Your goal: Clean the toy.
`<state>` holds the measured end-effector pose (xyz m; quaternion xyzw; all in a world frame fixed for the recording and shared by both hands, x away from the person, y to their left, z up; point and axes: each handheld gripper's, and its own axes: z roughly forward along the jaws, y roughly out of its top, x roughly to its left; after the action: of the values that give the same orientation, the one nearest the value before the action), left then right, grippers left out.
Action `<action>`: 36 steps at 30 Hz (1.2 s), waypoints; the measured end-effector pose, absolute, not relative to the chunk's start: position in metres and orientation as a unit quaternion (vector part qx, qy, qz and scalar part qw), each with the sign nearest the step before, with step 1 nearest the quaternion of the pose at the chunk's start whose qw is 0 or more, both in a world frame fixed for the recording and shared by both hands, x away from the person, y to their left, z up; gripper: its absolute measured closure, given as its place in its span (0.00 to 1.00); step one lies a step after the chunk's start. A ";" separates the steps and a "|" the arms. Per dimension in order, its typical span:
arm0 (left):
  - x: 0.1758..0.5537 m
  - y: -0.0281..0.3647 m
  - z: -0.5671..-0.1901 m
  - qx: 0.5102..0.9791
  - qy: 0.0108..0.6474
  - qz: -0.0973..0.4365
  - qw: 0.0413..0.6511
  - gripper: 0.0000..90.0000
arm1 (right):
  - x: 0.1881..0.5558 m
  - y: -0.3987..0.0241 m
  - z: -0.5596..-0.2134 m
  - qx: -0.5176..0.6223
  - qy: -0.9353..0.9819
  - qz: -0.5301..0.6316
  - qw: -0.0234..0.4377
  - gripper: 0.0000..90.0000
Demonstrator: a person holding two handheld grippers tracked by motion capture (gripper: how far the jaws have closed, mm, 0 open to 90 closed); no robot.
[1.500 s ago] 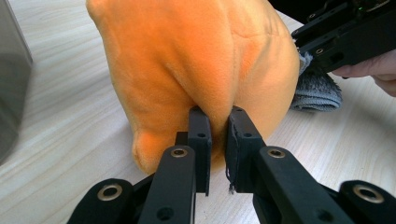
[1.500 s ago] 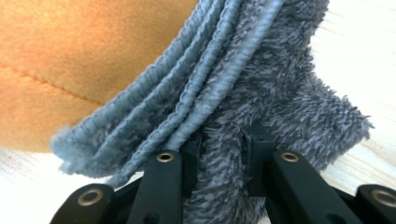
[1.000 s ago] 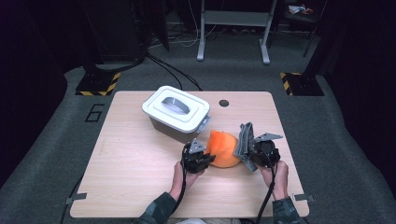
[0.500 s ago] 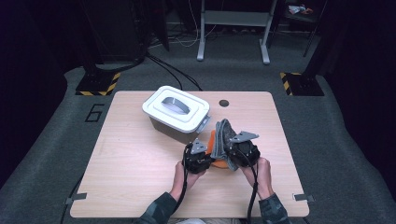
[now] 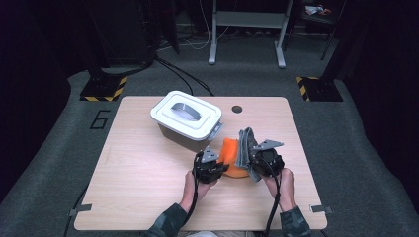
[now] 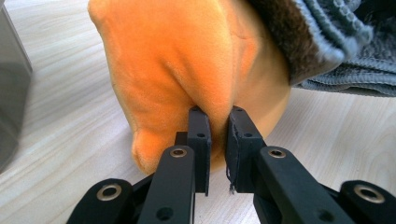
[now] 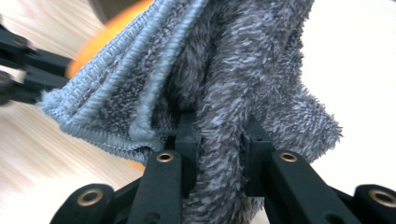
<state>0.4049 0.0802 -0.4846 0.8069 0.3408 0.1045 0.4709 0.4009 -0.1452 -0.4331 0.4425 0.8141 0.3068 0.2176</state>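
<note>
— Two claws, what changed?
— Right claw (image 5: pixel 248 163) carried its grey towel (image 5: pixel 244 148) left, against the orange cloth (image 5: pixel 231 157); left claw (image 5: pixel 218 167) stayed.
— Grips?
— Both clamped: left on cloth, right on towel, mid-bench (image 5: pixel 138 182).
— Count?
— One towel, one cloth, one box (image 5: pixel 187 120), far left.

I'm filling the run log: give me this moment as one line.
left gripper: shut on orange cloth | right gripper: shut on grey towel, against orange cloth | lidded bin: behind, untouched

An orange plush cloth (image 5: pixel 231 157), a grey fuzzy towel (image 5: pixel 244 148), a white-lidded box (image 5: pixel 187 120), a pale wood-grain table (image 5: pixel 133 173).
</note>
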 end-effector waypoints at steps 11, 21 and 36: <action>0.406 0.081 -0.487 0.803 0.347 0.100 0.473 0.90 | 0.410 -0.169 -0.454 0.484 0.804 0.280 0.201 0.81; 0.406 0.082 -0.488 0.802 0.351 0.099 0.473 0.90 | 0.422 -0.180 -0.492 0.515 0.807 0.239 0.163 0.81; 0.407 0.083 -0.487 0.799 0.353 0.105 0.474 0.89 | 0.406 -0.185 -0.447 0.500 0.791 0.283 0.209 0.81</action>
<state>0.4067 0.0831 -0.4871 0.7994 0.3533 0.1052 0.4744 0.4056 -0.1845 -0.4469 0.5000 0.7911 0.2835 0.2093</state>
